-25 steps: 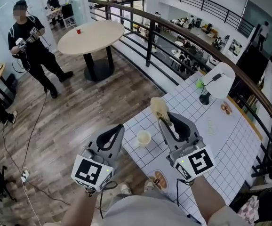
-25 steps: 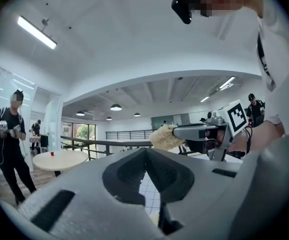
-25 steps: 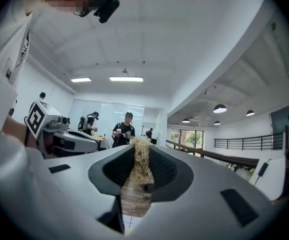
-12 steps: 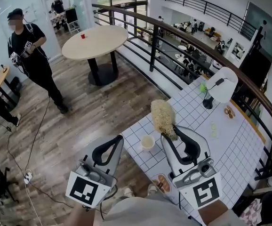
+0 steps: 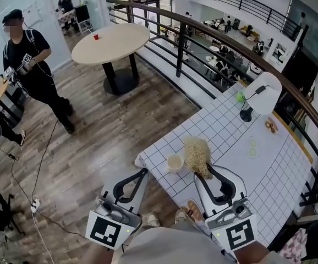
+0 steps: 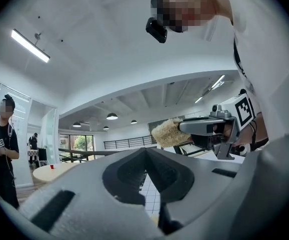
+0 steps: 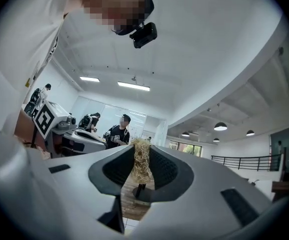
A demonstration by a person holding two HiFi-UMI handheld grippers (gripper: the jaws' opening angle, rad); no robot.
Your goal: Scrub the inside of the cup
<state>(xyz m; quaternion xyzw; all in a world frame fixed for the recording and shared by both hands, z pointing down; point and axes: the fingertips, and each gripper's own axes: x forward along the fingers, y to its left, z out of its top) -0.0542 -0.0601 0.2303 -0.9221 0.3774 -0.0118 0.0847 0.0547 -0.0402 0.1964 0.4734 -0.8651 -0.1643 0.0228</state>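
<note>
A small cream cup stands upright near the near corner of the white gridded table. Just right of the cup, my right gripper is shut on a straw-coloured loofah scrubber, which sticks out past the fingertips. In the right gripper view the scrubber is pinched between the two jaws. My left gripper hangs left of the cup, off the table edge, with its jaws closed together and nothing in them. The left gripper view shows the closed jaws, and beyond them the right gripper with the scrubber.
A white desk lamp and a green object stand at the table's far side. A small dish of food sits at the near edge. A railing runs behind. A person and a round table are on the wooden floor at the left.
Both grippers have drawn back toward me and sit lower in the head view. The scrubber, earlier raised beyond the cup, is now just beside it on the right.
</note>
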